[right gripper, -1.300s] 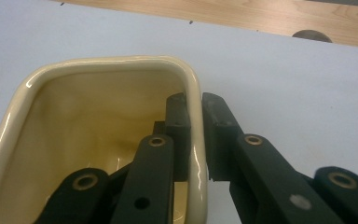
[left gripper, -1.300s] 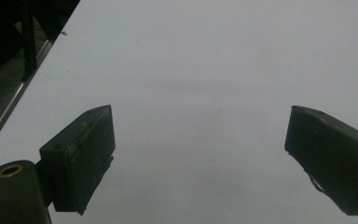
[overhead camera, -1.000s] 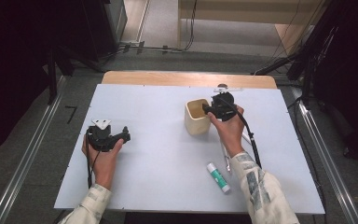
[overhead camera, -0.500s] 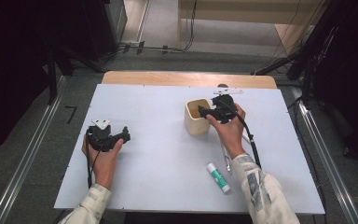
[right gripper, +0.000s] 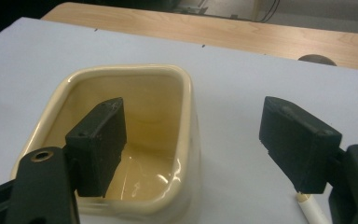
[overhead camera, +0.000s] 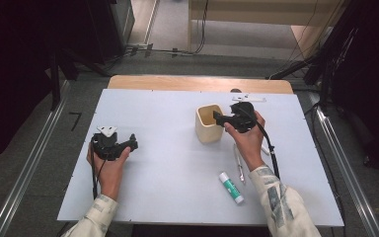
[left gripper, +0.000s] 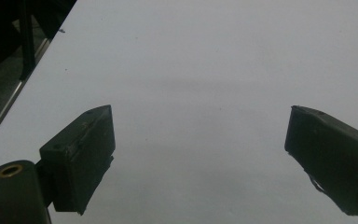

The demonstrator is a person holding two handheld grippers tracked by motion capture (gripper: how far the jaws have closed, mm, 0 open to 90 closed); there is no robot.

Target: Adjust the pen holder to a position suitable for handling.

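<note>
Nearest the person, a glue stick (overhead camera: 231,187) and a thin metal tool (overhead camera: 239,167) are lying on the desk (overhead camera: 168,173) just beside the right forearm. The cable (overhead camera: 271,153) trailing from the right tongs is hanging right over them, so a quick pull back of that hand is risking a sweep that sends either one rolling toward the desk's near edge. Over on the left, the left tongs (overhead camera: 131,144) are resting low over bare desk with the jaws standing wide and nothing between them (left gripper: 198,158); they are posing little danger where they are. Farther out, the right tongs (overhead camera: 218,118) are straddling the near right wall of the cream cup (overhead camera: 208,129), which is standing upright around the middle of the desk, a little to the right. One jaw is sitting inside the cup (right gripper: 121,93) and the other outside it, and the jaws have just been opening, so the wall is between them but the pads are not pressing on it (right gripper: 193,140). The likely trouble is here: if the hand is drawn sideways or back rather than straight up, the inner jaw is liable to be catching the rim and tipping or dragging the cup. Beyond it, the wooden strip (overhead camera: 197,84) is marking the far edge.
</note>
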